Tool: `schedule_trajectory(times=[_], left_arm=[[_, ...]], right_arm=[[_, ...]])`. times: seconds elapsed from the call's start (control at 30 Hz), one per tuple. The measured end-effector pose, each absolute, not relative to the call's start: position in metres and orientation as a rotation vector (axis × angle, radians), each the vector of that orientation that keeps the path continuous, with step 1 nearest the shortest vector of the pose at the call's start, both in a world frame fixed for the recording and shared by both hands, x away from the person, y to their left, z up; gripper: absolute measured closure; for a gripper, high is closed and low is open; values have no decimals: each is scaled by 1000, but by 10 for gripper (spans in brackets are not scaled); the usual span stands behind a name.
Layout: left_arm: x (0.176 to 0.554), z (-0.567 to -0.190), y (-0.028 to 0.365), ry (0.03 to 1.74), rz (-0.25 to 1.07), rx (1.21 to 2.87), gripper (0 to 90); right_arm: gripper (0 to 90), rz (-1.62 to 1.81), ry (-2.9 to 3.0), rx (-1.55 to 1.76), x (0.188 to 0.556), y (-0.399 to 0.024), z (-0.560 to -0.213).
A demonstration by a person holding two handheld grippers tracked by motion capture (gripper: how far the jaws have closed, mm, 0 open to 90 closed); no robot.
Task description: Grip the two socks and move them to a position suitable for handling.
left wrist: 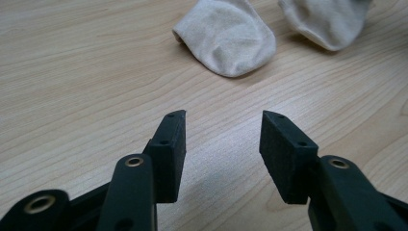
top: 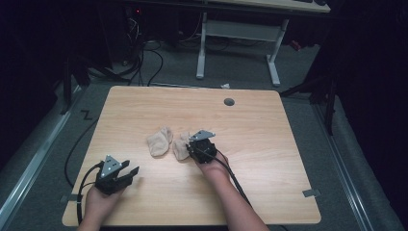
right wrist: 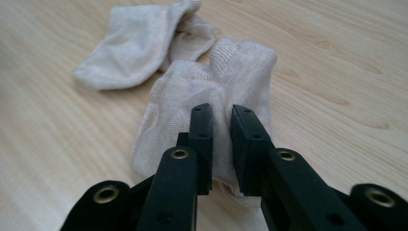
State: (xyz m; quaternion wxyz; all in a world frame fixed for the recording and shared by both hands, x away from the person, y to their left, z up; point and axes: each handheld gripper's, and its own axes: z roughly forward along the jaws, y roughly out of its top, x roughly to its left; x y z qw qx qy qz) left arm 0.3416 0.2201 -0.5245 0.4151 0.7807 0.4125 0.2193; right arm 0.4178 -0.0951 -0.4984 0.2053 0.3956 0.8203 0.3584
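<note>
- The left gripper (top: 129, 172) rests at the lower left of the high view, its jaws apart with only bare table (top: 269, 144) between them.
- From it, the left sock (top: 159, 141) lies up and to the right, well apart, its long axis running up the frame.
- The right sock (top: 181, 146) lies just beside the first, at the frame centre.
- The right gripper (top: 191, 150) has its jaws clamped on a fold of this sock.
- This right hand is clearly the nearer one; I judge there is wide free room on all sides, edges far.
</note>
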Motion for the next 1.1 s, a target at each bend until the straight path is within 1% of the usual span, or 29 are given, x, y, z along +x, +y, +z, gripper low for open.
schedule_trajectory(times=[0.03,0.07,0.1,0.17,0.2,0.23,0.27,0.37,0.4,0.63,0.67,0.8,0.83,0.9,0.93,1.0,1.03,1.1], left_arm=[[342,-524,220,1036,551,1961,525],[341,-524,220,1036,553,1961,525],[341,-524,220,1036,552,1961,525],[341,-525,220,1035,553,1961,525],[341,-525,220,1035,553,1961,525],[341,-525,219,1033,552,1964,525],[340,-525,219,1031,553,1965,525],[339,-525,217,1026,553,1970,524],[339,-525,216,1024,554,1974,524],[338,-526,213,1019,550,1978,522],[338,-526,213,1019,543,1982,521],[338,-527,211,1015,541,1982,521],[338,-527,211,1014,542,1981,521],[338,-527,210,1008,542,1983,521],[337,-527,209,1005,545,1984,521],[337,-526,209,1001,545,1988,521],[336,-527,208,999,547,1991,520],[336,-527,208,999,547,1991,520]], right_arm=[[802,999,2287,1103,418,-95,-498],[801,1004,2290,1069,406,-95,-495],[801,1004,2290,1069,406,-95,-495],[801,1024,2289,1058,389,-97,-491],[801,1024,2289,1058,389,-97,-491],[801,1024,2288,1048,378,-100,-491],[801,1024,2288,1048,378,-100,-491],[799,1036,2294,1062,361,-104,-492],[798,1043,2299,1065,353,-106,-493],[794,1039,2323,1108,328,-116,-507],[793,1036,2315,1121,317,-121,-511],[787,1007,2319,1147,308,-125,-519],[782,990,2323,1141,306,-126,-523],[737,988,2322,1137,302,-126,-526],[737,988,2322,1137,302,-126,-526],[671,1012,2313,1126,301,-126,-522],[653,1028,2309,1112,301,-125,-520],[645,1032,2308,1111,299,-124,-518]])
